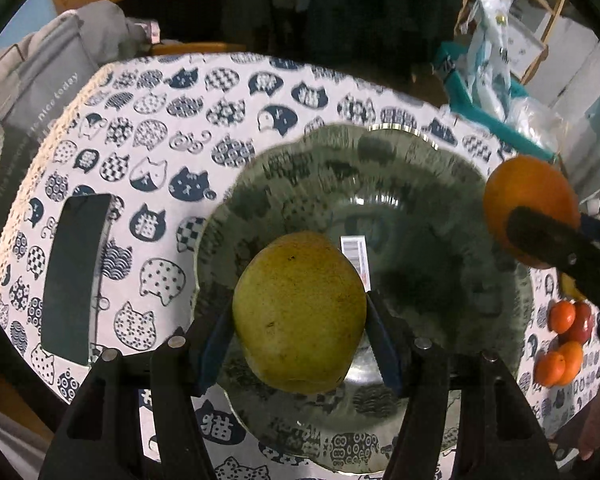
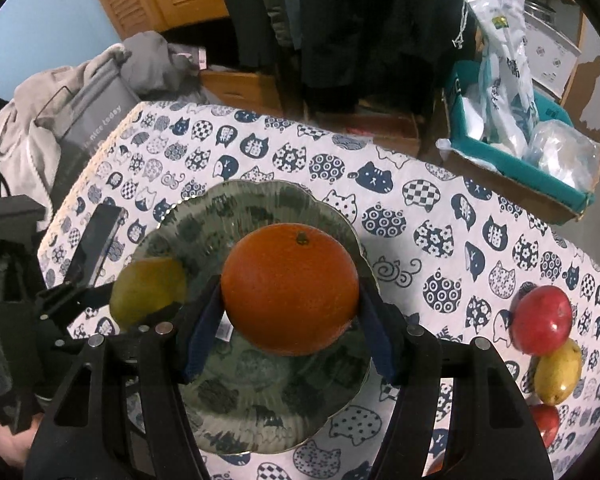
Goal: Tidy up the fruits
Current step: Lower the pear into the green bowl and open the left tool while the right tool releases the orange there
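Here, the biggest thing under me is the table (image 2: 440,216), covered in a white cloth printed with navy cat faces, and on it sits a wide glass plate (image 1: 412,168) with a scalloped rim and a grey-green mottled pattern. A dark flat phone (image 1: 76,276) lies on the cloth to the left of the plate, apart from it. My right claw (image 2: 290,312) is clamped on a large round orange (image 2: 290,288), deep orange with its stem scar turned upward, held between the blue pads above the middle of the plate. My left claw (image 1: 300,328) grips a yellow-green pear (image 1: 300,312), speckled brown, its blue pads pressed against both flanks; it hangs over the plate's near-left part, beside a barcode sticker (image 1: 354,256) that shows through the glass. From the right wrist view the pear shows just left of the orange, the two apart. Off to the right on the cloth lie a red apple (image 2: 542,320) with a yellow pear (image 2: 558,372) touching it, and, in the left wrist view, a small cluster of tangerines (image 1: 560,344).
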The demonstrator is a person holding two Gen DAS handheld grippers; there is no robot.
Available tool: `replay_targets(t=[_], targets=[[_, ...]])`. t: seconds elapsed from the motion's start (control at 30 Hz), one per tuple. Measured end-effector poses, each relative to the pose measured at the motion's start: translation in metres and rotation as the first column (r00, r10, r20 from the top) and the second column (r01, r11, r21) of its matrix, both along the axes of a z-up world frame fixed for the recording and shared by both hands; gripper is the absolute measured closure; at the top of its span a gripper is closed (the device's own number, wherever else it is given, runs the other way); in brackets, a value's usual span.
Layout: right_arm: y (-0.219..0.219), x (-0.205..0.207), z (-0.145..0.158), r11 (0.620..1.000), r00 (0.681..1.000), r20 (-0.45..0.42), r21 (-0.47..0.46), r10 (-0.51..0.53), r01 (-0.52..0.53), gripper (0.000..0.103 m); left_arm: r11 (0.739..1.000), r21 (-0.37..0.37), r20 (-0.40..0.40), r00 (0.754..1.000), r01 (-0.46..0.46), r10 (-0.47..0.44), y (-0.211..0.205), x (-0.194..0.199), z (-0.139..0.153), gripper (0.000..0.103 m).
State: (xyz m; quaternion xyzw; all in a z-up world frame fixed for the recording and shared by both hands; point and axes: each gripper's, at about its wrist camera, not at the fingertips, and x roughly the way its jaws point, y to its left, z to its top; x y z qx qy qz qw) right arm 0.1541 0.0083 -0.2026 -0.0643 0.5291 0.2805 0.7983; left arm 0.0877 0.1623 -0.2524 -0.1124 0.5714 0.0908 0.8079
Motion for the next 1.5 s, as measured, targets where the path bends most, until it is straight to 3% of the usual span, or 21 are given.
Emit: replay_targets(t=[0.33, 0.4, 0.47, 0.63, 0.87, 1.13, 1.5], targets=[[-0.001, 0.002, -0.004, 1.000, 1.000, -0.017, 0.005, -0.004, 0.004, 0.038, 1.000, -0.008, -0.082, 0.996, 0.029, -0.029, -0.006, 0.005, -0.026, 0.036], [-0.001, 0.003, -0.004, 1.000, 1.000, -0.020, 0.007, -0.006, 0.006, 0.038, 0.999, 0.003, -0.040, 0.999, 0.034, -0.034, -0.006, 0.005, -0.017, 0.018], [0.000, 0.004, -0.005, 1.000, 1.000, -0.028, 0.010, -0.006, 0.006, 0.037, 0.999, 0.017, -0.012, 0.999, 0.035, -0.035, -0.007, 0.004, -0.010, 0.013], [0.003, 0.006, -0.012, 1.000, 0.999, -0.047, 0.007, -0.006, 0.006, 0.037, 1.000, 0.006, 0.002, 1.000, 0.023, -0.023, -0.003, -0.001, 0.006, 0.013], [0.016, 0.002, -0.031, 0.999, 0.995, -0.098, -0.027, 0.029, -0.032, 0.037, 0.998, 0.060, 0.029, 0.999, -0.018, 0.016, 0.013, -0.017, 0.029, 0.013], [0.036, -0.011, -0.055, 0.991, 0.987, -0.137, -0.090, 0.086, -0.099, 0.037, 0.994, 0.066, 0.034, 0.996, -0.089, 0.087, 0.037, -0.032, 0.035, 0.013], [0.052, -0.022, -0.066, 0.982, 0.976, -0.176, -0.113, 0.132, -0.153, 0.034, 0.991, 0.088, 0.035, 0.995, -0.098, 0.096, 0.042, -0.038, 0.040, 0.013]])
